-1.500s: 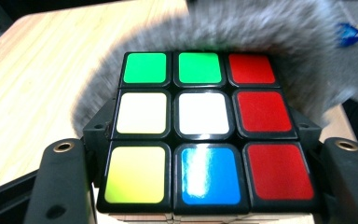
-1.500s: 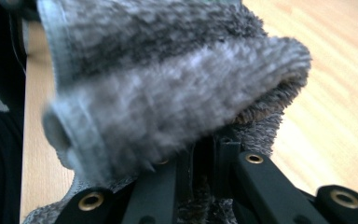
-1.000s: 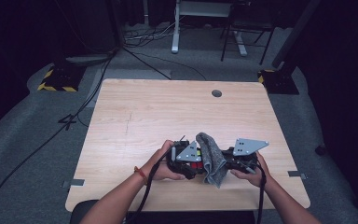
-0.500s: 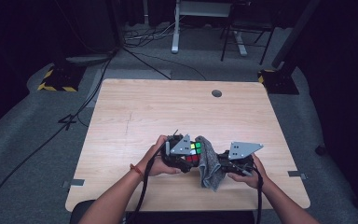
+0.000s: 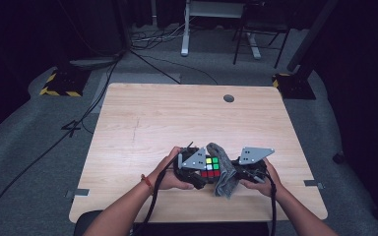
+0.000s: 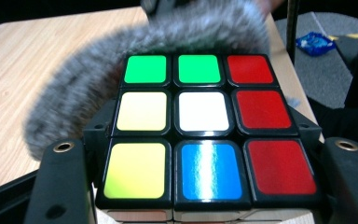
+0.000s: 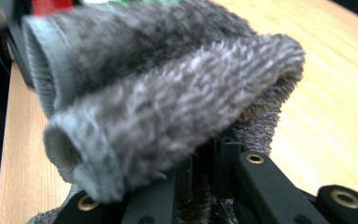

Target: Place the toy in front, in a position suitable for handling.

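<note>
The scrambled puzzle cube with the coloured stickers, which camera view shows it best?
The left gripper view: the black-framed puzzle cube sits close up, showing one full face of green, red, yellow, white and blue stickers. The high view shows it small between the hands. The right gripper view shows a red and green sliver behind the grey fuzzy cloth.

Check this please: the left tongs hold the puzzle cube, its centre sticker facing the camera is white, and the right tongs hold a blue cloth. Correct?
Not quite. The cloth in the right tongs is grey, as the right gripper view shows. The rest stands: the left tongs hold the puzzle cube, centre sticker white.
</note>
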The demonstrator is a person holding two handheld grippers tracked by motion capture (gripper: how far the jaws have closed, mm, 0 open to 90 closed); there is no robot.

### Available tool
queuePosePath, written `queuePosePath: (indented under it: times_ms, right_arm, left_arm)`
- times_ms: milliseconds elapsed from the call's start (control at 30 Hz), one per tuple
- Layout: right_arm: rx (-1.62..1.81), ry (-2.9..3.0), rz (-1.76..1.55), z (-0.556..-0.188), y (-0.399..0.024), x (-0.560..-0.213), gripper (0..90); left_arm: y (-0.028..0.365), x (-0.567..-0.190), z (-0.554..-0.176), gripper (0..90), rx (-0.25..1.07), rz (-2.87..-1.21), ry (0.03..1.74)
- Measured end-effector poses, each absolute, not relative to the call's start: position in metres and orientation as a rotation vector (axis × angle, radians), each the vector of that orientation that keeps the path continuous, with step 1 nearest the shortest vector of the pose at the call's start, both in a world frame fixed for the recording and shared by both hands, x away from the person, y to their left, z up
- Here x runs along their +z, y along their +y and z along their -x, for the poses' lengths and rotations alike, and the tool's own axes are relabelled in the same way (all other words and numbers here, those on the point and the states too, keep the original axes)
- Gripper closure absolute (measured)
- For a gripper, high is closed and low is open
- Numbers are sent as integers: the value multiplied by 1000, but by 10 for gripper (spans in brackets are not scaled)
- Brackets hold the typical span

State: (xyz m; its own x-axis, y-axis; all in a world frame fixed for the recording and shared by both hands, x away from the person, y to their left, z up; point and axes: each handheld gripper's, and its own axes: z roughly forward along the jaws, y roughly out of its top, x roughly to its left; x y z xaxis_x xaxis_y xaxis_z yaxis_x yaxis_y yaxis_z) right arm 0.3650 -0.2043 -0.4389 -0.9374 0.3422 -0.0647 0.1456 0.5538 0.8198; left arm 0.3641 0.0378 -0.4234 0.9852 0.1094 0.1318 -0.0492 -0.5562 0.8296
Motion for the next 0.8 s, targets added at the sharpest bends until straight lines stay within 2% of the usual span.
queuePosePath:
  times_ms: [267, 433, 800]
  right_arm:
    - [1356, 2582, -370, -359, -201, -438, 824]
    - [1427, 2527, -362, -357, -205, -429, 824]
    - [1383, 2537, -421, -368, -205, -433, 824]
  left_arm:
    - [41, -427, -366, 336, 291, -2209, 84]
    - [39, -433, -369, 336, 281, -2230, 85]
    - [35, -437, -368, 336, 245, -2246, 51]
